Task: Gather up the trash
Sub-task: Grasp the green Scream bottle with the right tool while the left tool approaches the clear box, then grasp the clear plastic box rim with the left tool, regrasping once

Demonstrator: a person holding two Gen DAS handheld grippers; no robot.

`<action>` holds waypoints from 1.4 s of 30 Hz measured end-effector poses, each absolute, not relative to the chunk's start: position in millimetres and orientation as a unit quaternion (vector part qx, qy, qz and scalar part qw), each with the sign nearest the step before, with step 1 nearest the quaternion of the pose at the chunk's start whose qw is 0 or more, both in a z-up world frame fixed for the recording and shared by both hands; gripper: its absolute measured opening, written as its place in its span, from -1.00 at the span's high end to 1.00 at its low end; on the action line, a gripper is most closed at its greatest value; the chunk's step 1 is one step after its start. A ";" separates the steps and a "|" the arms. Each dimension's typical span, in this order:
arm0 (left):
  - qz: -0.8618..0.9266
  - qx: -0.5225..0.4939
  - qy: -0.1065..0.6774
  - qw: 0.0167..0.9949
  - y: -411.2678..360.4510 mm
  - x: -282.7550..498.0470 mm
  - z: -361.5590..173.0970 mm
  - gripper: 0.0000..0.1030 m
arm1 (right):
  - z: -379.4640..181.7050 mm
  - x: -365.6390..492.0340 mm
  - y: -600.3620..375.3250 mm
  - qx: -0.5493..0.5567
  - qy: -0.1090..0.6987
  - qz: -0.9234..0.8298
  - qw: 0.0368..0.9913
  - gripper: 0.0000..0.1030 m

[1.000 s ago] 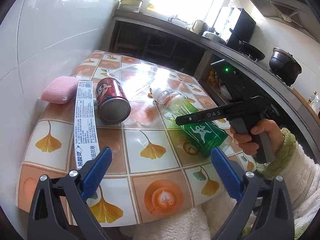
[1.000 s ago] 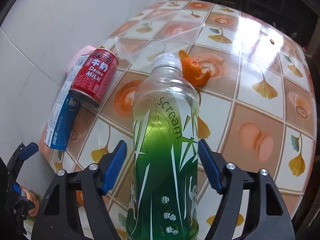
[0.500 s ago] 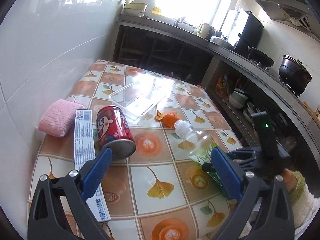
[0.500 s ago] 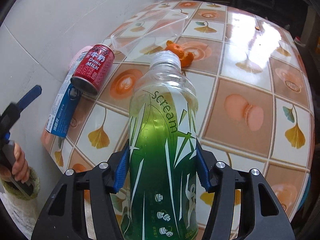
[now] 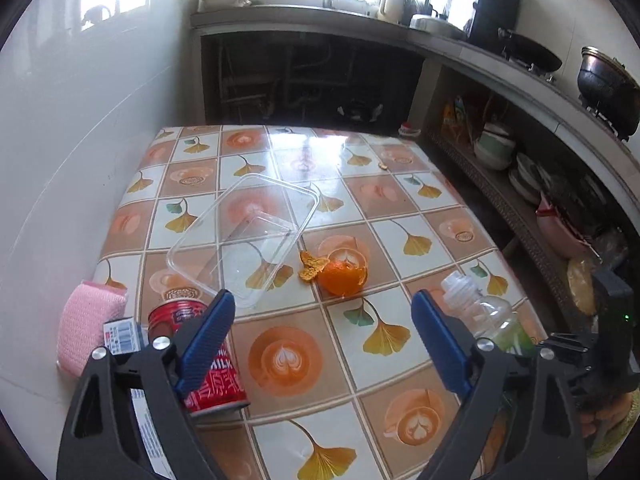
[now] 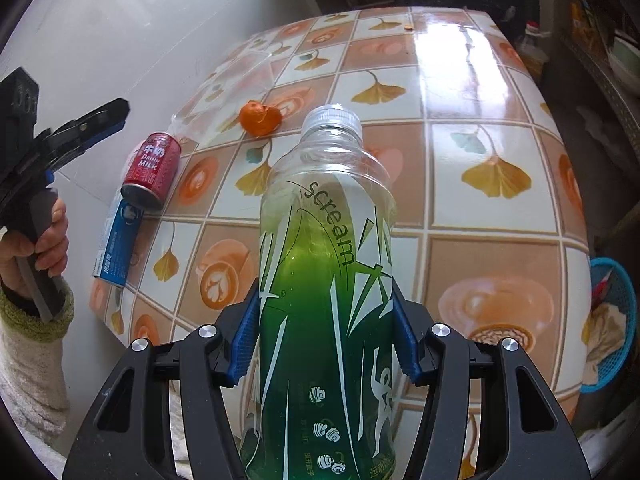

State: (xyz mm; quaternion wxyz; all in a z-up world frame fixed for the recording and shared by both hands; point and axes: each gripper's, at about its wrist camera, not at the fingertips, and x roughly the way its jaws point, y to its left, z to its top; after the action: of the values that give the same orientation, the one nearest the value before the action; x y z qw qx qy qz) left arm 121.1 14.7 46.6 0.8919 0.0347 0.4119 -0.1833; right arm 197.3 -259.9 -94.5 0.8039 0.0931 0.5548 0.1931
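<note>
My right gripper is shut on a green "scream" plastic bottle and holds it above the tiled table; the bottle's neck also shows in the left wrist view. My left gripper is open and empty over the table's near edge. A red milk can lies just under its left finger. An orange peel, a clear plastic container and a blue-white toothpaste box lie on the table.
A pink sponge lies by the white wall at the table's left. A blue basket with scraps stands below the table's right edge. A counter with pots and shelves of bowls runs along the right.
My right gripper closed on the green bottle and lifted it off the table. My left gripper moved forward and up, staying open.
</note>
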 end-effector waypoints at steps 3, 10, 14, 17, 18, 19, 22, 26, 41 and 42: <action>-0.174 0.058 0.441 0.879 -4.3 141.1 34.7 -0.35 | -96.9 197.1 -266.8 0.105 0.554 0.186 0.805 -0.05; -0.125 0.175 0.500 0.839 -24.9 189.2 -13.5 0.08 | -97.6 194.1 -276.7 0.121 0.553 0.186 0.803 -0.05; -0.101 0.220 0.517 0.821 -29.0 208.3 -32.9 0.47 | -97.3 193.8 -279.4 0.125 0.552 0.189 0.803 -0.05; -0.093 0.245 0.517 0.815 -32.6 214.1 -39.8 0.83 | -97.1 193.9 -280.3 0.129 0.551 0.190 0.802 -0.05; -0.092 0.254 0.510 0.816 -33.8 214.0 -39.2 0.91 | -96.9 193.8 -280.7 0.131 0.550 0.191 0.802 -0.05; -0.090 0.264 0.501 0.819 -35.1 212.5 -37.2 0.93 | -97.1 193.8 -281.0 0.132 0.550 0.191 0.802 -0.05; -0.081 0.290 0.466 0.832 -38.4 206.9 -23.1 0.94 | -96.4 192.6 -284.0 0.134 0.549 0.191 0.803 -0.05; -0.074 0.313 0.406 0.856 -44.2 188.0 13.9 0.94 | -96.2 191.4 -285.1 0.134 0.548 0.191 0.803 -0.05; -0.263 0.092 0.521 0.807 -44.4 -2.5 27.4 0.92 | -92.6 151.6 -317.3 0.155 0.546 0.155 0.809 -0.05; -0.262 0.084 0.530 0.802 -43.5 -8.3 18.7 0.92 | -91.9 148.2 -319.5 0.155 0.547 0.153 0.808 -0.05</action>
State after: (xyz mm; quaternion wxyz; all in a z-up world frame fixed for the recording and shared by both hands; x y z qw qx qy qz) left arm -8.3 -43.5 18.7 0.8022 0.0838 0.5298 -0.2622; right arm 148.2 -319.5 -91.9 0.8084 0.1552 0.5467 0.1534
